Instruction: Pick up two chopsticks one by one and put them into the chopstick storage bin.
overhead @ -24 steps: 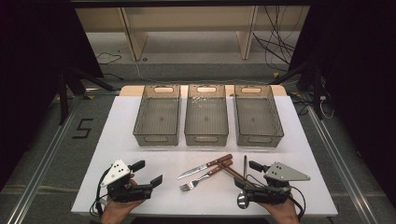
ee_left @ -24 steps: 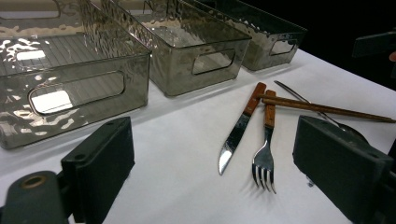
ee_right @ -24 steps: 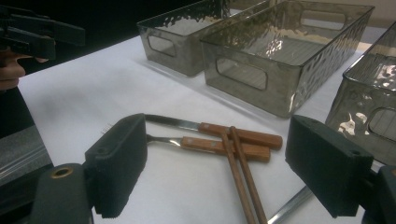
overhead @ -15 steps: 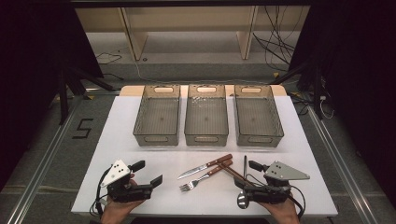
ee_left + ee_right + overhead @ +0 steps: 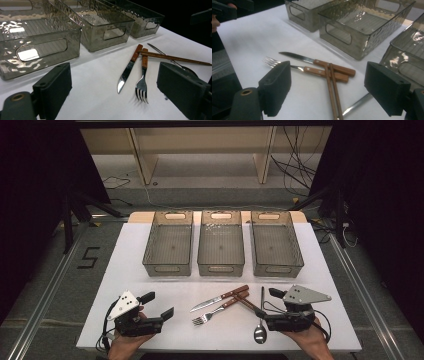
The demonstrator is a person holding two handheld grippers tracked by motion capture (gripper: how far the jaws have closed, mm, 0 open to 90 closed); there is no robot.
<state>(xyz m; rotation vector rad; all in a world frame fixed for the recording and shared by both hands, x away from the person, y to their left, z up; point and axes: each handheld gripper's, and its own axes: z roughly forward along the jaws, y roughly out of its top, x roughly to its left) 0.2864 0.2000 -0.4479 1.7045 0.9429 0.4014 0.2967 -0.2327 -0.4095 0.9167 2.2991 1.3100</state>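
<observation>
Item: table-top cutlery sort, opening position.

- Left gripper [image 5: 157, 305]: lower left of the high view, held in a hand at the table's near edge. Jaws apart, nothing between them. Aimed towards the cutlery at lower centre.
- Right gripper [image 5: 266, 303]: lower right of the high view, likewise hand-held. Jaws apart, empty, with the chopsticks [image 5: 246, 301] and the spoon [image 5: 260, 320] just ahead of the tips.
- Knife [image 5: 218, 299]: lower centre, wooden handle towards upper right, blade towards lower left. Centre right of the left gripper view [image 5: 128, 70].
- Fork [image 5: 215, 311]: just beside the knife and roughly parallel, tines towards lower left. Handle crossed by the chopsticks in the right gripper view [image 5: 307, 69].
- Chopsticks: paired, laid across the knife and fork handles [image 5: 332, 87].
- Spoon: right of the fork, bowl nearest the bottom edge, handle pointing up the frame.
- Three smoked clear bins, in a row across the middle of the high view: left [image 5: 167, 268], middle [image 5: 220, 268], right [image 5: 276, 269]. No cutlery visible inside.
- White table [image 5: 150, 285]: bearing all of the above.

Change since the earlier high views: none noted. Grippers in the same places, cutlery undisturbed.

Reading for the work: not yet begun, by the look of it. Nothing gripped, nothing binned. Likely first pick the chopsticks, as topmost of the pile and closest to the right gripper.
</observation>
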